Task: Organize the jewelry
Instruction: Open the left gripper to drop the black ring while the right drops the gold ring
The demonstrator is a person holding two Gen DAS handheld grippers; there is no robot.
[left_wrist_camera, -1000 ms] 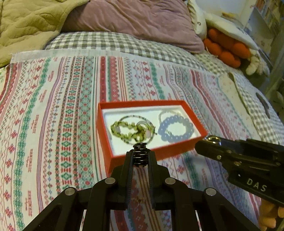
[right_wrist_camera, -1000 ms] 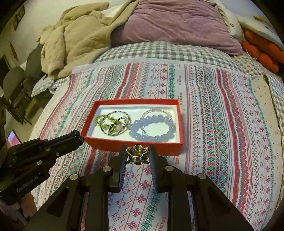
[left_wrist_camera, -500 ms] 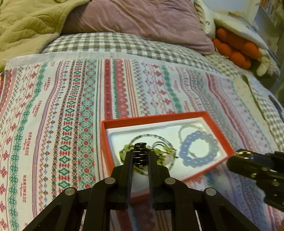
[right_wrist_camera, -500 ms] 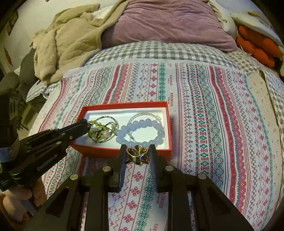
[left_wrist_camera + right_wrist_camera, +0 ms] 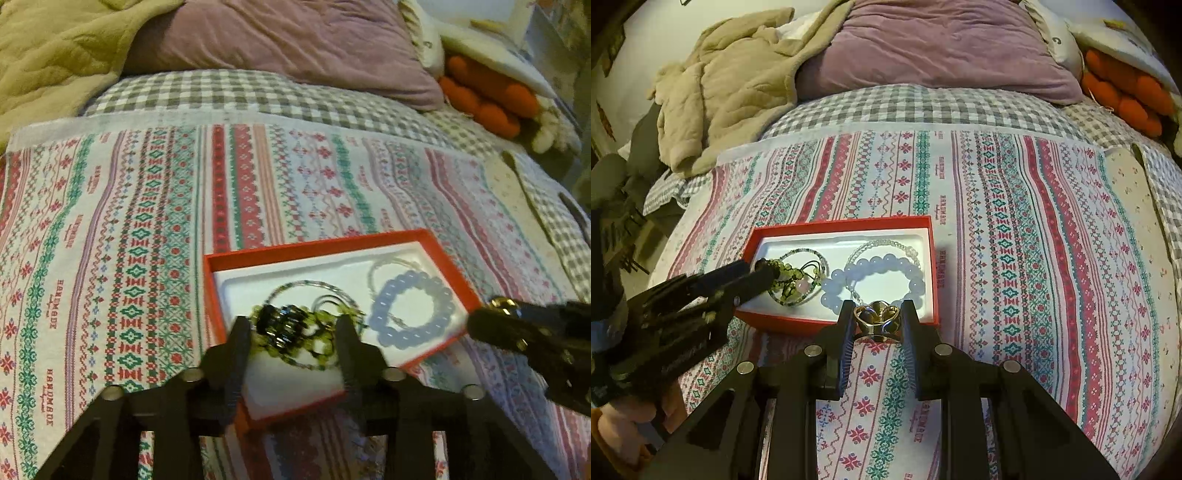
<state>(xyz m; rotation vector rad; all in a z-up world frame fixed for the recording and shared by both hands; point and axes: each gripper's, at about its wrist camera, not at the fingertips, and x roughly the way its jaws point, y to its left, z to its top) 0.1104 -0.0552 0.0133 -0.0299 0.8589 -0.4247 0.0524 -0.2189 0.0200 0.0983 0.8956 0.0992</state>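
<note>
A red jewelry box (image 5: 317,248) (image 5: 934,266) with a white lining lies on the patterned cloth. In it are a green bead bracelet (image 5: 325,345) (image 5: 785,271) and a pale blue bead bracelet (image 5: 413,308) (image 5: 875,275). My left gripper (image 5: 293,332) (image 5: 764,267) is open over the box's left half. A dark metal ring (image 5: 280,325) sits loose between its fingers, above the green bracelet. My right gripper (image 5: 876,319) (image 5: 495,314) is shut on a gold ring (image 5: 876,317) at the box's near right edge.
The patterned cloth (image 5: 1015,258) covers a checked bedspread (image 5: 905,107). A purple pillow (image 5: 942,44), a beige quilt (image 5: 731,88) and orange plush toys (image 5: 1126,96) lie at the back. The bed drops off at the left.
My left gripper has moved forward over the box and opened, letting go of the dark ring. My right gripper has come closer to the box, still holding the gold ring.
</note>
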